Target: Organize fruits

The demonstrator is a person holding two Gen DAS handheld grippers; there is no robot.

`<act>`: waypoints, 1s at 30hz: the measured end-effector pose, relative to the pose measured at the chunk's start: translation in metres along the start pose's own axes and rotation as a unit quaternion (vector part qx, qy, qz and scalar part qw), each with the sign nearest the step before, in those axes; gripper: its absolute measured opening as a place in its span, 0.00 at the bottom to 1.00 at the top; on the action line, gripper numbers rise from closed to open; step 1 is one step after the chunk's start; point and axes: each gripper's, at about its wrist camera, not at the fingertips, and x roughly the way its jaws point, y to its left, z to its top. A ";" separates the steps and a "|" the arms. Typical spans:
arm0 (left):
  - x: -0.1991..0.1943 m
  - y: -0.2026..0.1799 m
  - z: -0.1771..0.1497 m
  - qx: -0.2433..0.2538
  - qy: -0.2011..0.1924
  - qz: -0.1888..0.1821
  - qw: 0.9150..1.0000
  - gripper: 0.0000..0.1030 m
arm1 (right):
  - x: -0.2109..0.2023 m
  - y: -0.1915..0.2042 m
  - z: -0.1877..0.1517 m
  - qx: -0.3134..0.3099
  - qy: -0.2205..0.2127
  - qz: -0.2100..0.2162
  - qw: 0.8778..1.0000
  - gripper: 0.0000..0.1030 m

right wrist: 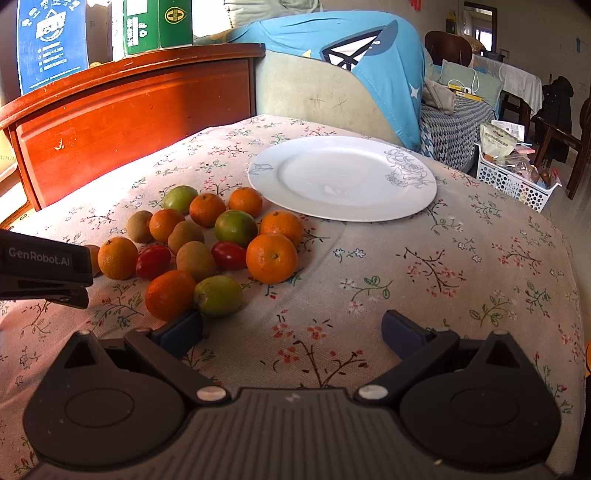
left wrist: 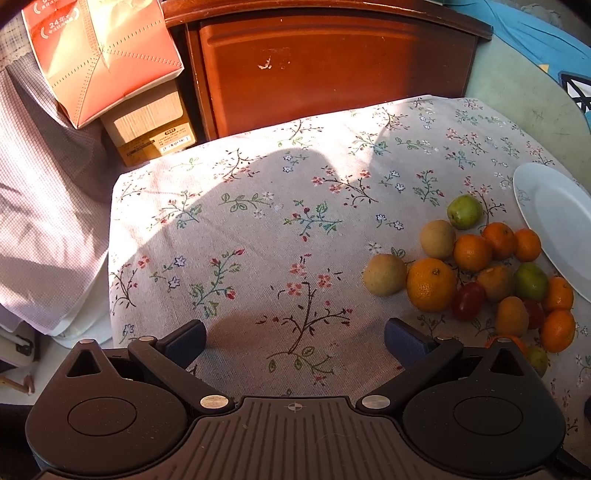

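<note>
A heap of fruit lies on the floral tablecloth [right wrist: 443, 258]: several oranges [right wrist: 271, 257], green fruits [right wrist: 235, 228], brown kiwis [right wrist: 195, 259] and red tomatoes [right wrist: 228, 255]. Behind it sits a bare white plate [right wrist: 343, 177]. In the left wrist view the heap [left wrist: 431, 284] is at the right, with the plate [left wrist: 554, 221] at the frame's edge. My left gripper [left wrist: 295, 338] hangs open over bare cloth, left of the heap. My right gripper [right wrist: 291, 328] is open too, its left finger [right wrist: 183, 330] close to an orange [right wrist: 170, 294] and a green fruit [right wrist: 218, 295]. Nothing is held.
A wooden cabinet [right wrist: 129, 122] stands behind the table, with boxes [right wrist: 159, 26] on top. A pink tissue pack [left wrist: 99, 55] and cardboard box [left wrist: 151, 125] lie at the left. A blue-covered sofa [right wrist: 354, 66] and white basket [right wrist: 513, 173] are at the right. The left gripper's body [right wrist: 44, 269] juts in from the left.
</note>
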 end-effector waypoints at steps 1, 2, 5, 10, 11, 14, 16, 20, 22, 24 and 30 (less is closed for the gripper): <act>-0.001 0.001 0.000 -0.001 -0.001 0.002 1.000 1.00 | 0.000 0.000 0.000 0.000 0.000 0.000 1.000 0.99; -0.003 0.002 0.002 -0.003 -0.001 0.003 1.000 1.00 | 0.000 0.000 0.000 0.000 0.000 0.000 1.000 0.99; -0.009 0.005 0.003 -0.009 -0.003 0.004 1.000 1.00 | 0.000 0.000 0.000 0.000 0.000 0.000 1.000 0.99; -0.017 0.007 0.003 -0.004 -0.004 0.009 1.000 1.00 | 0.000 0.000 0.000 0.000 0.000 0.000 1.000 0.99; -0.017 0.007 0.004 -0.001 -0.003 0.010 1.000 1.00 | 0.000 0.000 0.000 0.000 0.000 0.000 1.000 0.99; -0.019 0.007 0.002 0.001 0.000 0.006 1.000 1.00 | 0.000 0.000 0.000 0.000 0.001 0.000 1.000 0.99; -0.022 0.007 0.001 0.005 -0.002 0.010 1.000 1.00 | 0.000 -0.001 -0.001 0.000 0.001 0.001 1.000 0.99; -0.028 0.007 0.000 0.015 -0.007 0.014 1.000 1.00 | -0.002 -0.006 0.005 -0.023 0.029 0.026 0.999 0.99; -0.032 0.007 0.000 0.017 -0.011 0.015 1.000 1.00 | -0.002 -0.010 0.010 -0.039 0.056 0.047 0.997 0.99; -0.034 0.006 0.000 0.021 -0.012 0.014 1.000 1.00 | -0.002 -0.010 0.016 -0.050 0.083 0.045 0.994 0.99; -0.037 -0.001 -0.006 0.041 -0.005 0.019 0.999 1.00 | -0.006 -0.017 0.026 -0.038 0.135 0.031 0.990 0.99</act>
